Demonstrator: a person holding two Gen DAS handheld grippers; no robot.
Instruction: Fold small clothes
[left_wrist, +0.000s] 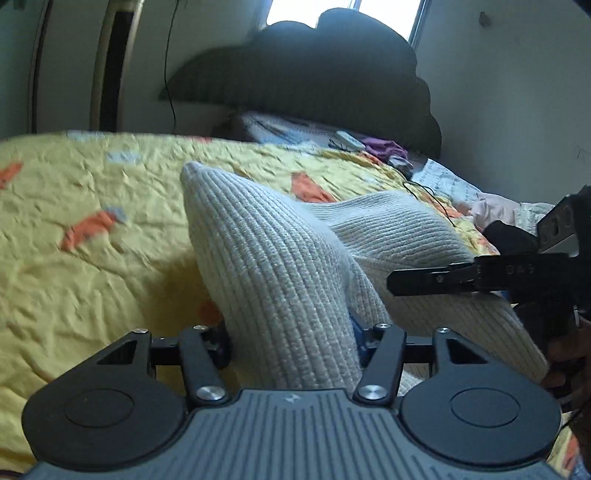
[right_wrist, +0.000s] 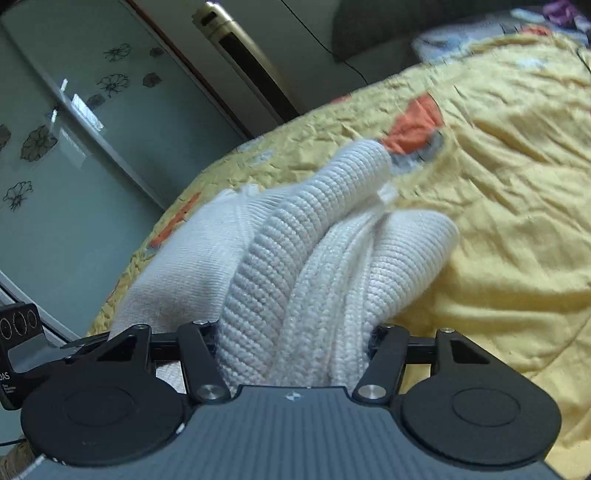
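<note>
Knit sweater (left_wrist: 273, 266) lies on the bedspread (left_wrist: 92, 192), bunched between the fingers of the left gripper (left_wrist: 291, 332) and of the right gripper (right_wrist: 295, 332). Behind: headboard (left_wrist: 314, 74) and pillow (left_wrist: 288, 129). Wardrobe (right_wrist: 92, 129) stands left of the bed.

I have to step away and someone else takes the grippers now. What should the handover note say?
Left gripper: closed on a bunched fold of the white knit garment.
Right gripper: closed on another thick bunch of the same garment.
The garment is raised off the yellow quilt on the bed; its far part drapes back toward the quilt.
Done: both grips taken.
Left: probably carry the held edge over, lay it flat, finish the fold.
</note>
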